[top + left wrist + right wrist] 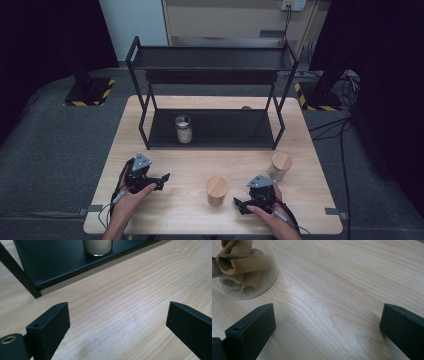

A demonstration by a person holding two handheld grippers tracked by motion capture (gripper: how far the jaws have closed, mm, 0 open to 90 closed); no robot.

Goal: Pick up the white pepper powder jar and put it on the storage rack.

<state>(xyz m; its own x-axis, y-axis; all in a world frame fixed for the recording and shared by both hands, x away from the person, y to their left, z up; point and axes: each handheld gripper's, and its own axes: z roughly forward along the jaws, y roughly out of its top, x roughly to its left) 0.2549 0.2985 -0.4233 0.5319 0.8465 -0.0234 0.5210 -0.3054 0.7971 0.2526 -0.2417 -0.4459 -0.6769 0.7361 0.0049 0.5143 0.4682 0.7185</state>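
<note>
A glass jar with a metal lid point(184, 128) and pale contents stands on the lower board of a black two-tier shelf point(215, 130); its base point(98, 246) shows at the top of the left gripper view. Two glass jars with wooden lids stand on the table, one at front centre point(217, 190) and one to the right point(280, 166). My left gripper point(162, 182) point(117, 315) is open just above bare wood at the front left. My right gripper point(239, 206) point(327, 322) is open too, just right of the centre jar point(239, 267), which holds brown rolled sticks.
The wooden table point(180, 165) has free room between the shelf's front edge and the jars. A black shelf leg point(20, 272) stands ahead and left of my left gripper. Dark carpet, cables and stand bases surround the table.
</note>
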